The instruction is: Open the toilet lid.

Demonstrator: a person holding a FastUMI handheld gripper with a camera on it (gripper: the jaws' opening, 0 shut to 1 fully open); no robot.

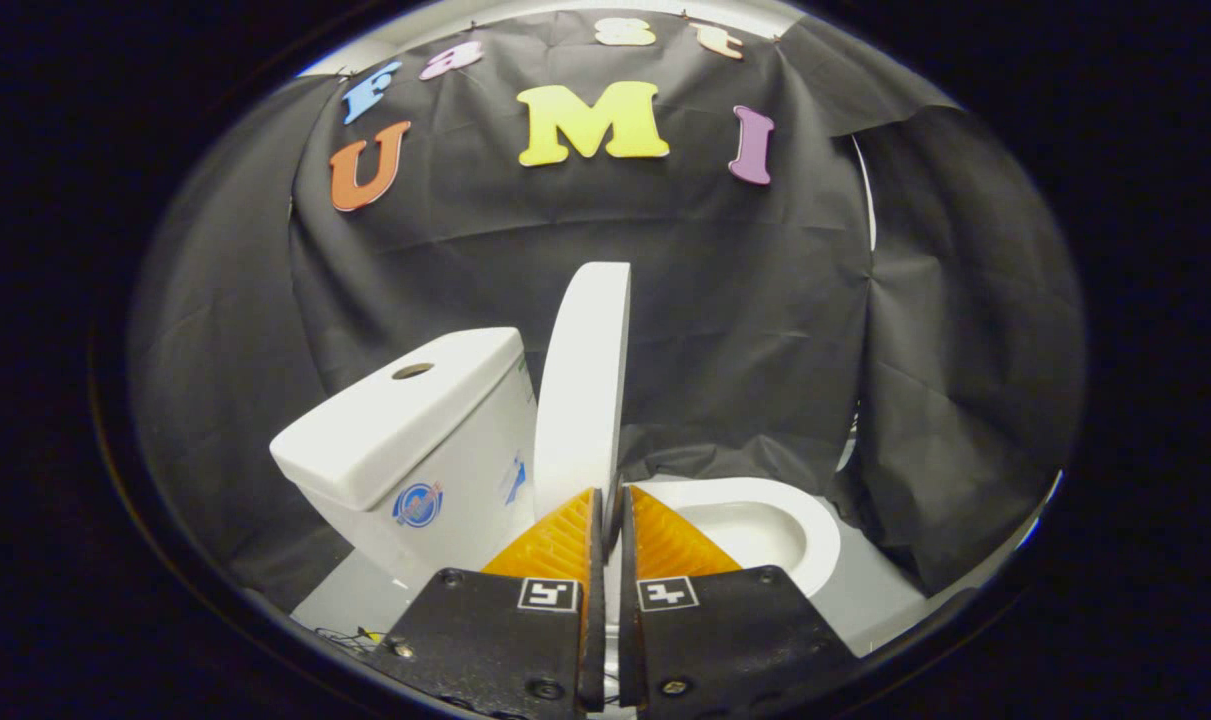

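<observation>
So the lid (585, 385) is standing pretty much upright right now, edge-on to you, rising at 12 o'clock from your fingertips and leaning close to the tank (405, 440), which is sitting at about 10 o'clock. Looks like you're holding it near its lower edge: the gripper (610, 505) is nearly closed, jaws narrow, and the lid's bottom edge is sitting right at the fingertips. I honestly can't tell whether both fingers are pressing on it or just touching it, since the gap between them is a thin dark slit.

The bowl (765, 520) is lying open at around 2 o'clock, just beyond the right finger, so the seat area is already uncovered. My read: you're in the last bit of the job, the lid is basically up and the swing is done or almost done.

What the next move is asking for, I'd say: check that the lid is resting back against the tank and isn't going to drop forward, then ease the fingers apart and back straight out toward 6 o'clock without dragging the lid along. Go gently, because a lid standing this vertical could tip either way if you're nudging it on release.

Behind everything the black cloth (745, 330) is hanging as the booth wall.
</observation>
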